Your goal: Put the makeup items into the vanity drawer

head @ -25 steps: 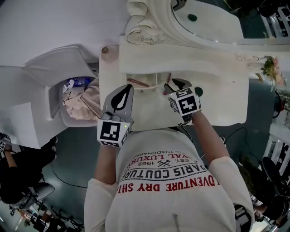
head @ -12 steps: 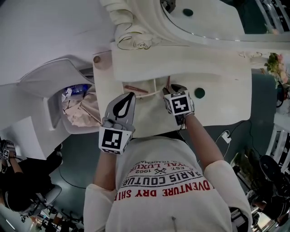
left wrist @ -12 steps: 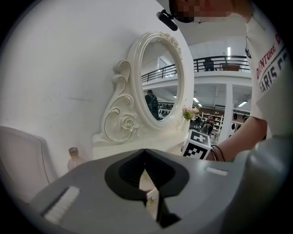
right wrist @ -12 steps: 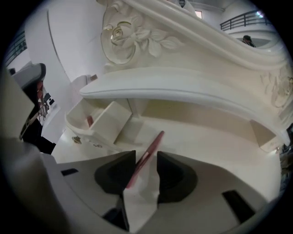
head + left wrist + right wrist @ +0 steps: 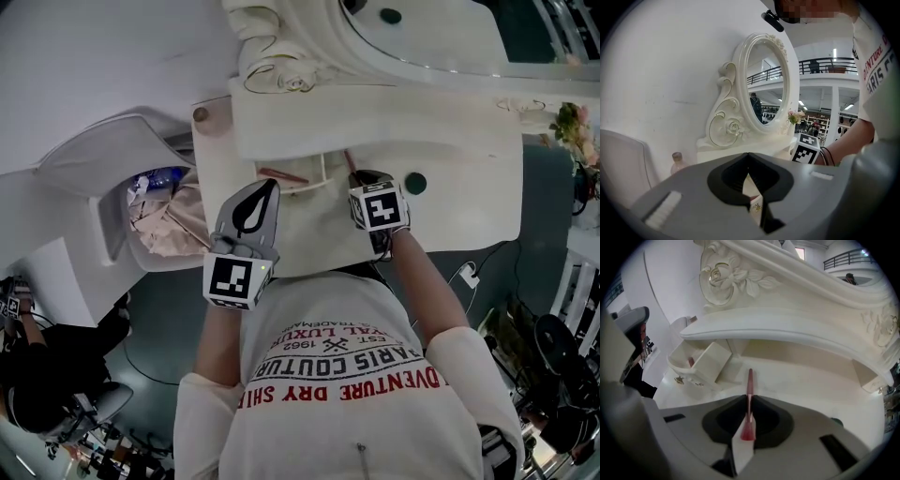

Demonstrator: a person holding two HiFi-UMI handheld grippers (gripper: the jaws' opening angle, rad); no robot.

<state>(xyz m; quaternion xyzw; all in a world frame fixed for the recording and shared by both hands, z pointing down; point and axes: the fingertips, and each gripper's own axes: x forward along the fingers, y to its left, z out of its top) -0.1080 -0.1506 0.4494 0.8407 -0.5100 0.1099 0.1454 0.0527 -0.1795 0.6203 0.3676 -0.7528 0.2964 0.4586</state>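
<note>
A glossy white vanity (image 5: 450, 187) fills the upper middle of the head view, its top flat and smooth with a raised shelf along the back. Above it stands an oval mirror (image 5: 766, 89) in a thick moulded frame, with carved scrolls and a rose at its foot, seen at the centre of the left gripper view.

A small box-shaped drawer (image 5: 710, 363) is pulled open at the left middle of the right gripper view. It has plain white walls and a gold knob (image 5: 679, 379) on its front. Inside it lies a second pencil (image 5: 690, 362), thin and reddish, with only its end showing over the wall.

The left gripper (image 5: 272, 183), grey shell with black pads, sits at centre left of the head view just below the drawer. Its tips are together with nothing between them.

The right gripper (image 5: 749, 401) sits at centre right, pointing steeply down at the vanity top. Its jaws have just been closing and now clamp a pencil (image 5: 749, 390), a slim red stick that pokes out past the tips toward the shelf, right of the drawer and not in it.

A small clear bottle (image 5: 200, 114) with a brownish cap stands at the vanity's upper left corner. A dark green round disc (image 5: 415, 183) lies on the top just right of the right gripper.
</note>
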